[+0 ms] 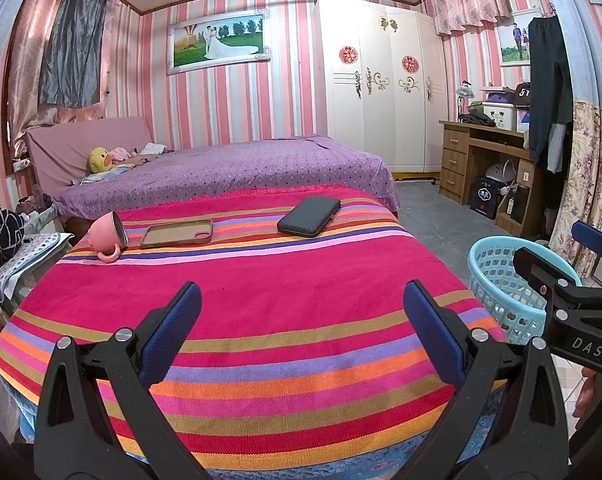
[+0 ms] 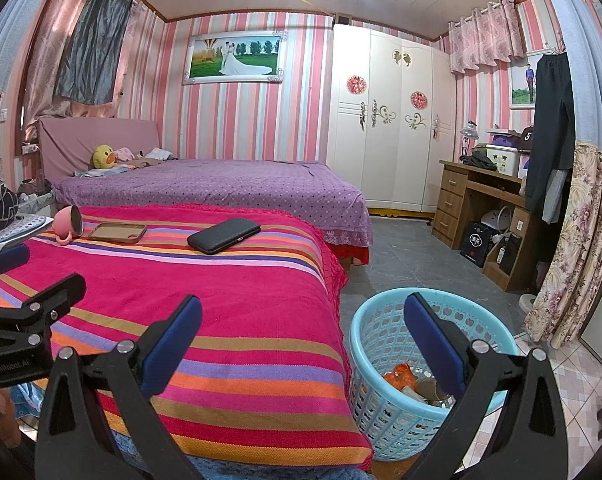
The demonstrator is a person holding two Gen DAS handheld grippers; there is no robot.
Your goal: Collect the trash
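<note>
Trash (image 2: 405,380) lies in the basket (image 2: 365,344) on the floor, right of the bed (image 2: 241,320). Right tool (image 2: 303,344), nearer, hangs over its rim; left tool (image 1: 301,330) over the bed. Both gape empty.

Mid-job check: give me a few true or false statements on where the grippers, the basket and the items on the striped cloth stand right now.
1. The left gripper and right gripper are both open and empty. True.
2. The light blue plastic lattice basket is empty. False: it holds orange and brown scraps.
3. The pink mug stands upright. False: it lies on its side.
4. The black textured wallet lies on the striped cloth. True.
5. The basket sits on the cloth. False: it is on the floor beside it.
</note>
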